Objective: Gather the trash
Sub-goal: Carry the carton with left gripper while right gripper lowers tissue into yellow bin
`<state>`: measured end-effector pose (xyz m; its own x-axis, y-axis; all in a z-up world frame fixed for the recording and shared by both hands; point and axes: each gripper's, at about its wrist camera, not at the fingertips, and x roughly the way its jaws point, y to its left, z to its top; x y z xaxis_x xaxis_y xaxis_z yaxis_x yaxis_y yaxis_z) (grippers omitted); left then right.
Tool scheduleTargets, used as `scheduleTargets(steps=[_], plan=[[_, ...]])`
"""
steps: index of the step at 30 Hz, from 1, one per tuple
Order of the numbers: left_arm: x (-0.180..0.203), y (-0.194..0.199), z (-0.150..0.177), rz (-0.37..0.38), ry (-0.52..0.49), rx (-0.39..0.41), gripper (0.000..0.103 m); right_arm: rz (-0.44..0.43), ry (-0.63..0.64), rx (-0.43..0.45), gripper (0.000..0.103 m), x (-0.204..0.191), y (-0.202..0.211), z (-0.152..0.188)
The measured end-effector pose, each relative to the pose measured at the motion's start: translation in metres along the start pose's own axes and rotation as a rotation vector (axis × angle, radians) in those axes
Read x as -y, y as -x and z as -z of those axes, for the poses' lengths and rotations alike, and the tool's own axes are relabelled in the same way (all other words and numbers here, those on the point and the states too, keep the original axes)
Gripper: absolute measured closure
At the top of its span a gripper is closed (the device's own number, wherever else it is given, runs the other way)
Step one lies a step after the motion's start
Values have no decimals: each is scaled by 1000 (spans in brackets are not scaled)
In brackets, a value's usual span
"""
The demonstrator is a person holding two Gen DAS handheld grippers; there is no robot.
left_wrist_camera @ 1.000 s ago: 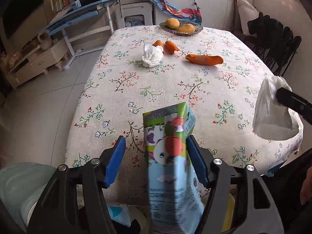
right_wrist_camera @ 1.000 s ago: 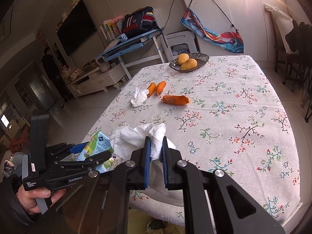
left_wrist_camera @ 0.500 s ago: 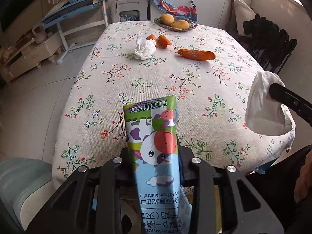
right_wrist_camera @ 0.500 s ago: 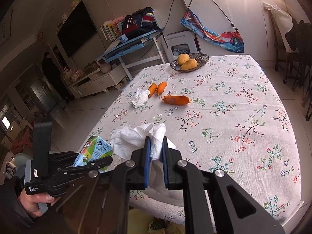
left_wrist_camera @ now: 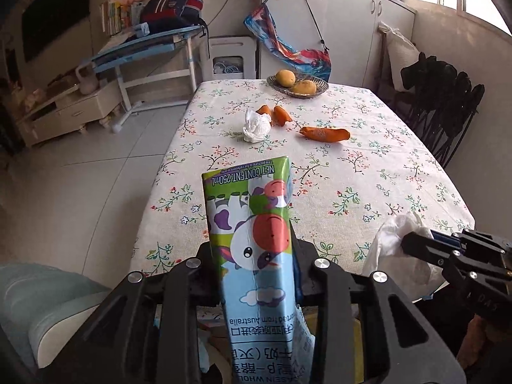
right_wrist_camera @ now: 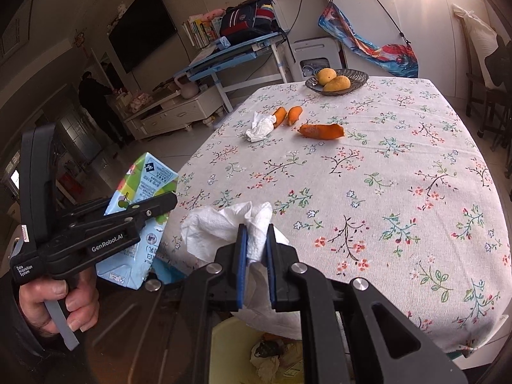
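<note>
The milk carton [left_wrist_camera: 256,243] stood clamped between the pads of the left gripper [left_wrist_camera: 256,256], whose jaws had just closed in on its sides; it hung off the near edge of the floral-clothed table [left_wrist_camera: 368,172], its printed face upside down toward the camera. In the right wrist view the same carton [right_wrist_camera: 140,192] showed tilted in that gripper, with a hand [right_wrist_camera: 60,304] squeezing the grey trigger. The right gripper [right_wrist_camera: 256,256] was nearly closed, pinching a crumpled white paper towel [right_wrist_camera: 220,227] just past the table's near edge, above a yellow bin [right_wrist_camera: 236,352] that already held scraps. Farther along the table lay a second crumpled tissue [left_wrist_camera: 256,126], touching two small pieces of orange peel [left_wrist_camera: 278,113], with a longer peel [left_wrist_camera: 326,134] near them and a dish of mangoes [left_wrist_camera: 299,84] well beyond.
</note>
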<state>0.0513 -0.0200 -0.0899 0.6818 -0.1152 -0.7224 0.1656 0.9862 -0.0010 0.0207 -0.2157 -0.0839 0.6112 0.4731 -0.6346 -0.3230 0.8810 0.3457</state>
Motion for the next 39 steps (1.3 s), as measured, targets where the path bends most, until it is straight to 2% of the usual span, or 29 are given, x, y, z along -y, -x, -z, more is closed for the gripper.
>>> scheduleTargets(steps=[7,14,15,16,18,20,24,29,31,34,36,38,39], plan=[[-1,19,6,-18,-13,41,73,-27,41,-104,90,-27,-6,39],[-1,30,14,-20,-15,57,73,-29,119,-294,89,-56,-32,84],[0,31,15,-20,-16,58,73,-27,128,-324,86,-59,-36,90],[0,32,18,-20,-18,58,73,-27,135,-353,76,-62,-40,96],[0,35,22,-19,-23,58,73,-14,151,-367,71,-66,-41,101],[2,37,26,-18,-27,54,73,-11,147,-352,71,-66,-37,101],[7,40,39,-4,-37,34,73,19,103,-278,64,-56,-21,93],[26,39,65,39,-81,-35,73,74,-19,-100,50,-31,13,72],[38,36,79,62,-109,-79,73,92,-78,-7,44,-19,32,65],[57,30,101,91,-168,-163,73,108,-148,101,42,-5,53,56],[73,21,118,135,-234,-264,73,112,-170,139,41,0,63,51],[89,11,137,133,-325,-350,72,113,-177,154,39,1,64,48],[96,9,143,120,-370,-368,70,112,-178,158,39,1,64,47]])
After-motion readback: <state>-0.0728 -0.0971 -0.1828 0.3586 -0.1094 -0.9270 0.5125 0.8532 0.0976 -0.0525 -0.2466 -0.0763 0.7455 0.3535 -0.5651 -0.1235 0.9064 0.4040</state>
